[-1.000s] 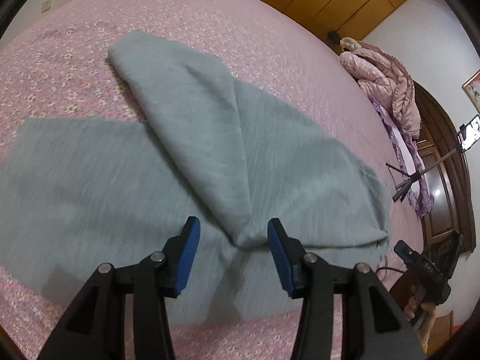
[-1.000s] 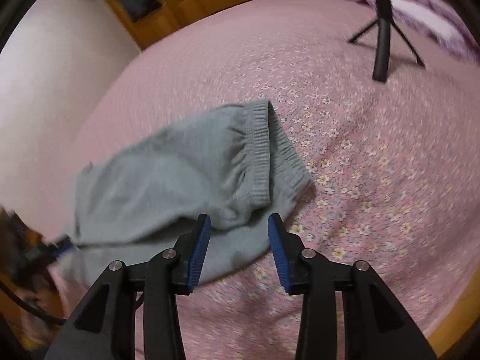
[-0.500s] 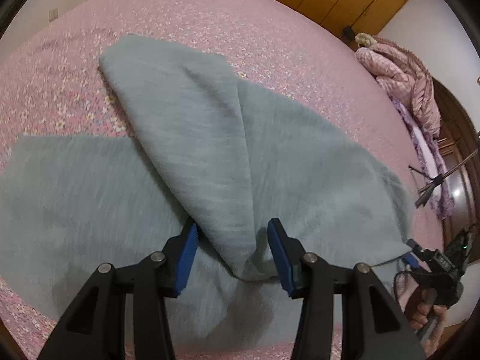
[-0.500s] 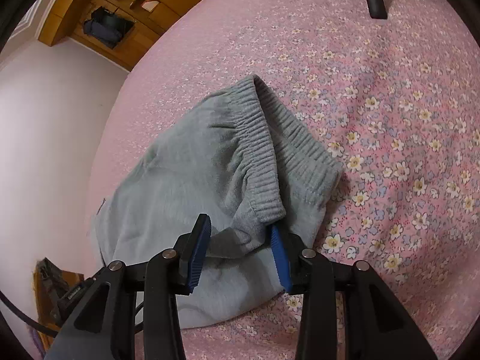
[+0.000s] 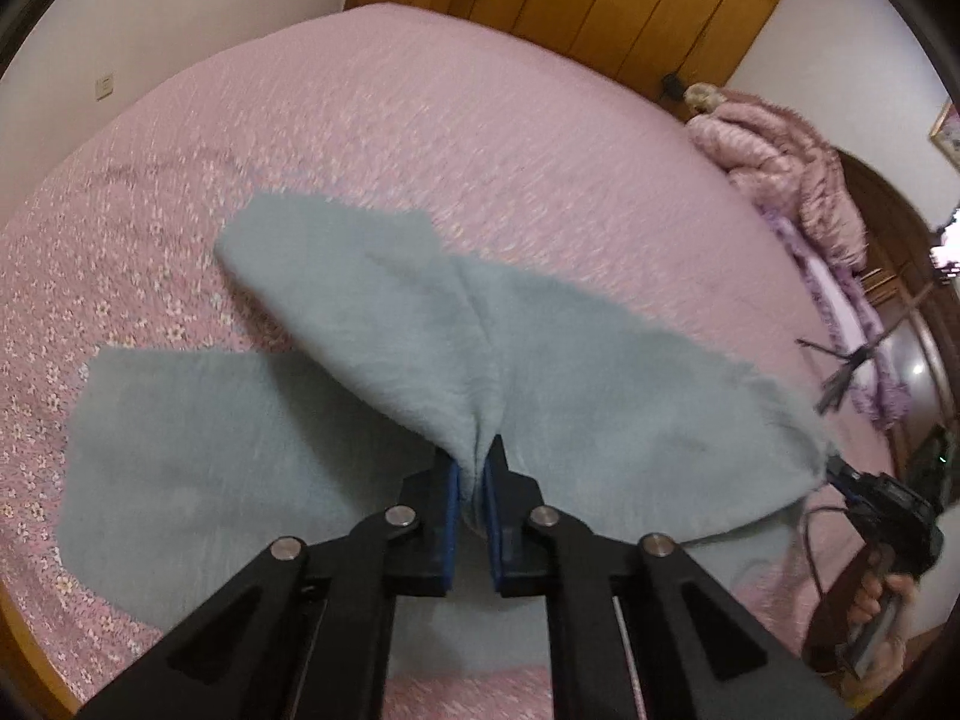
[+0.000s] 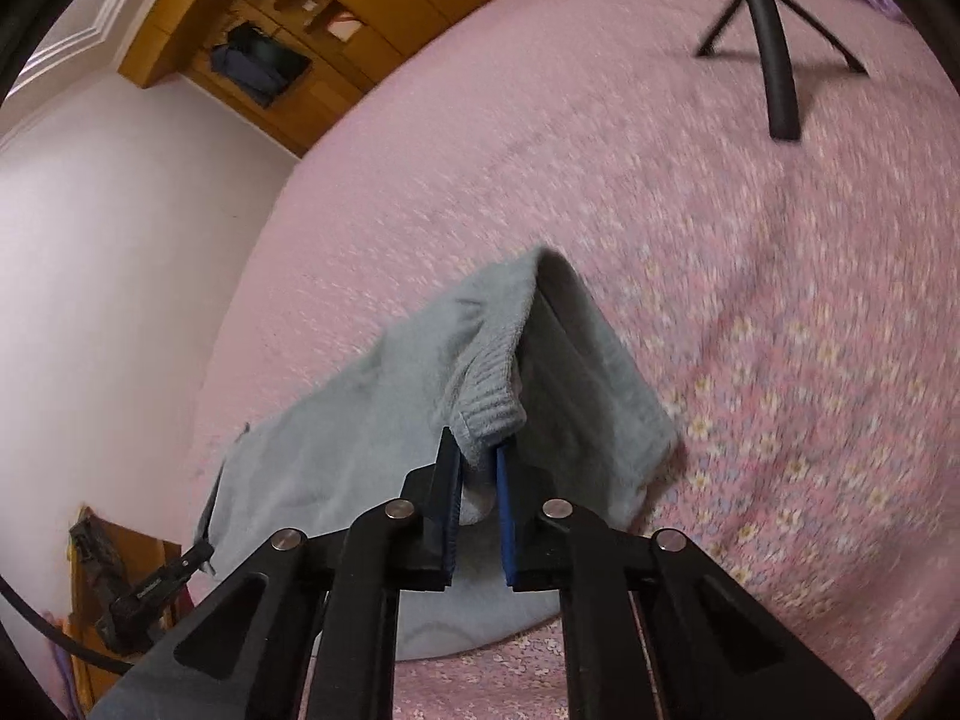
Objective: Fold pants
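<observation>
Your left gripper (image 5: 473, 468) is clamped tight on a pinch of the grey sweatpants (image 5: 420, 360); its blue pads (image 5: 454, 495) press the soft fabric from both sides, and the cloth rises in a peak from the jaws. From that pinch one pant leg runs away toward the far left of the pink floral bedspread (image 5: 420, 120), while the other leg lies flat on the near left part of the bed. The seat of the pants stretches off to the right, where its far corner is caught by your right gripper (image 5: 840, 471), with your hand (image 5: 870, 606) wrapped on its handle near the bed's right edge.

In the right wrist view, your right gripper (image 6: 478, 465) is likewise closed on the pants (image 6: 360, 420), here at the ribbed elastic waistband (image 6: 492, 384), which bunches out above the blue pads (image 6: 507, 516). The waistband end is lifted off the bedspread (image 6: 720, 300) and drapes down on both sides of the jaws. A black tripod (image 6: 774, 48) stands on the far right part of the bed. A pink quilted blanket (image 5: 780, 168) is heaped at the far right corner, before the wooden wardrobe (image 5: 600, 0).
</observation>
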`<state>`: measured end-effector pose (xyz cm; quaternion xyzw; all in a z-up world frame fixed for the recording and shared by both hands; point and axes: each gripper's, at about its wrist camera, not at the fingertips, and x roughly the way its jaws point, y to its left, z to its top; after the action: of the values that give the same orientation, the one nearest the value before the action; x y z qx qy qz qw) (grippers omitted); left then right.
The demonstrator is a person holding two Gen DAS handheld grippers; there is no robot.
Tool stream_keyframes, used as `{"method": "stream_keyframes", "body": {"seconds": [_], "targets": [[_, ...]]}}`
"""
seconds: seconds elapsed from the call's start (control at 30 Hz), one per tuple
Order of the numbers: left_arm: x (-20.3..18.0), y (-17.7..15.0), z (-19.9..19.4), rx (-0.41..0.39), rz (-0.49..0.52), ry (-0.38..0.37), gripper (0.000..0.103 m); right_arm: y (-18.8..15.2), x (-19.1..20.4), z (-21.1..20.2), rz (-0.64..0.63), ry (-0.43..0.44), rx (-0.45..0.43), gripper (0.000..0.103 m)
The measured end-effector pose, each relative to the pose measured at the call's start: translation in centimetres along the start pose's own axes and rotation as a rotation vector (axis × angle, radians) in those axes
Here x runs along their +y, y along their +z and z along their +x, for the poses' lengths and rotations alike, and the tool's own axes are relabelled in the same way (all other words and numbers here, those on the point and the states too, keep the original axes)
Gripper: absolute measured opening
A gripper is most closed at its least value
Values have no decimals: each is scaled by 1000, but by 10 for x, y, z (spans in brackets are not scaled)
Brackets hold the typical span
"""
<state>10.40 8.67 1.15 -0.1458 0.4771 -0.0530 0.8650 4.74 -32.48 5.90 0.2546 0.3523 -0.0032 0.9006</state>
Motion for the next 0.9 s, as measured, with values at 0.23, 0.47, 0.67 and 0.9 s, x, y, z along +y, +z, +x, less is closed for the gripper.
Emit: {"method": "stream_keyframes", "body": {"seconds": [0.23, 0.47, 0.67, 0.9], "targets": [[-7, -23, -31, 2, 63, -31, 7, 3, -8, -38, -23, 10, -45, 11], [-5, -59, -9, 114, 85, -5, 7, -27, -26, -37, -49, -57, -10, 11], [-2, -70, 23, 202, 89, 25, 8, -45, -40, -18, -86, -148, 25, 11], [0, -76, 32, 248, 95, 43, 17, -59, -29, 5, -230, -320, 61, 25]]}}
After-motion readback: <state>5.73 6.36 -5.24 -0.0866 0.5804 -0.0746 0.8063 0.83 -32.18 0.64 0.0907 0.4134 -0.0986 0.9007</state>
